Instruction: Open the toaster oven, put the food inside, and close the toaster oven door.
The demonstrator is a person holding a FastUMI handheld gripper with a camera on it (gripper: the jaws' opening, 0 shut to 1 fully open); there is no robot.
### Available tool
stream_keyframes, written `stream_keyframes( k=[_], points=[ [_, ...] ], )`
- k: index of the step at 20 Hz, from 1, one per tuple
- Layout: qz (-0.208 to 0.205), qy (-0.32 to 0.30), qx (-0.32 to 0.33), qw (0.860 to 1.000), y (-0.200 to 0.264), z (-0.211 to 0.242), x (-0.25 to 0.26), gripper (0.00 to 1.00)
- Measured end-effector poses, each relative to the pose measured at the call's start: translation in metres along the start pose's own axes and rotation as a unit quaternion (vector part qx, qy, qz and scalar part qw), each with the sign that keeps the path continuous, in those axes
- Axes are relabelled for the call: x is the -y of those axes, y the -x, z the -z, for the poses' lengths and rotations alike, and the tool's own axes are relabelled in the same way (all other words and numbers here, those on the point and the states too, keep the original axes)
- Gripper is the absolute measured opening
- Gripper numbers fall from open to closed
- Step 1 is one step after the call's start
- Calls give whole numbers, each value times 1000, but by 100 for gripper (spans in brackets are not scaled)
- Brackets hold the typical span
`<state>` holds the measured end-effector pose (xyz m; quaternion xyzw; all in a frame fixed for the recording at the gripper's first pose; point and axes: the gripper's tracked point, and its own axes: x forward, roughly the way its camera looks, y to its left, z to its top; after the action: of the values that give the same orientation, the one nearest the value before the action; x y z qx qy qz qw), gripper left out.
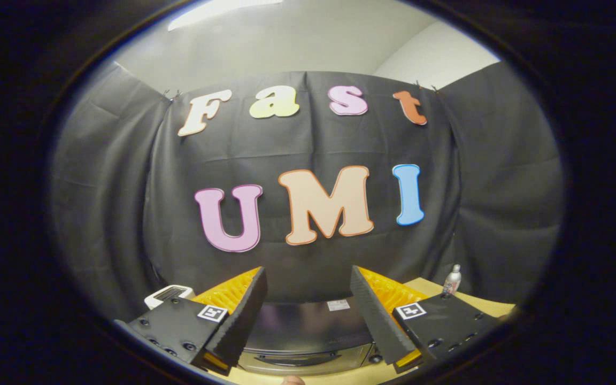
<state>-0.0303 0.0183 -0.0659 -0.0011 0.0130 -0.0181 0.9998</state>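
Gripper view: the gripper [308, 315] hangs high above the oven [308, 334], its two fingers [244, 315] spread wide with nothing between them. The oven sits directly below and just ahead, framed in the gap between the fingers, with its dark top facing up and a small label [338, 305] near the back edge. Its metal front face, with what looks like the door handle [297, 359], lies on the near side, low between the fingertips; the door appears closed, so the opening step looks not yet done. The oven's long axis runs crosswise to the fingers, and the handle runs the same way, so the coming move probably calls for a drop downward and slightly back toward the holder to reach that front edge. A knob [376, 359] shows at the front, by the right finger.

The oven rests on a light wooden table [479, 302]. A small bottle [452, 280] stands on the table beyond the right finger, well apart from the oven. A white appliance [168, 294] sits beyond the left finger, near the oven's side. The booth's black cloth wall [99, 214] hangs close behind, leaving little room past the oven's back. Something pale, perhaps a fingertip [292, 380], peeks in at the near table edge. No food can be made out.
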Motion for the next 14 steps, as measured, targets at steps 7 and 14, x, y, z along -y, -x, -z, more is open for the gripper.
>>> stream_keyframes(
  k=[7, 14],
  points=[
    [-3, 22, -13, 1000, 1, 47, 3, 98],
    [-23, 35, -86, 995, 3, 138, -11, 98]
  ],
)
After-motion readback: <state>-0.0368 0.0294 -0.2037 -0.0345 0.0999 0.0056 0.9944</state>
